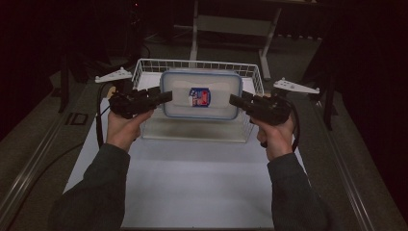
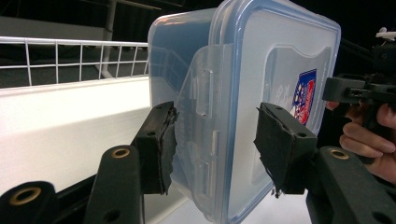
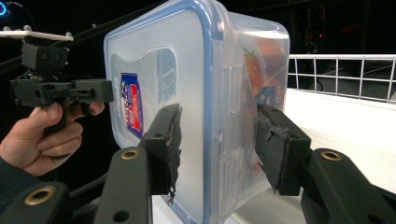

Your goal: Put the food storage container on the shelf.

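The clip-lid food container (image 1: 201,95) hangs above the wire basket (image 1: 144,67), its 2 ends between the parted jaws of the left gripper (image 1: 163,95) and right gripper (image 1: 234,100) — seemingly mid-transfer, setting-down still left.

Both forearms come in wearing dark grey-green sleeves (image 1: 103,180), snug at the cuffs. The left gripper (image 1: 161,96) is matte black and boxy, with a black cable (image 1: 98,126) looping off its back and a pale grey three-cornered plate (image 1: 113,76) perched on top. The right gripper (image 1: 236,101) matches it, same plate, same trailing cable. Up close, the black jaws carry brass-ringed screw holes (image 2: 121,152), and the pads (image 2: 164,149) are dark rubbery sheets, ragged and frayed along their edges.
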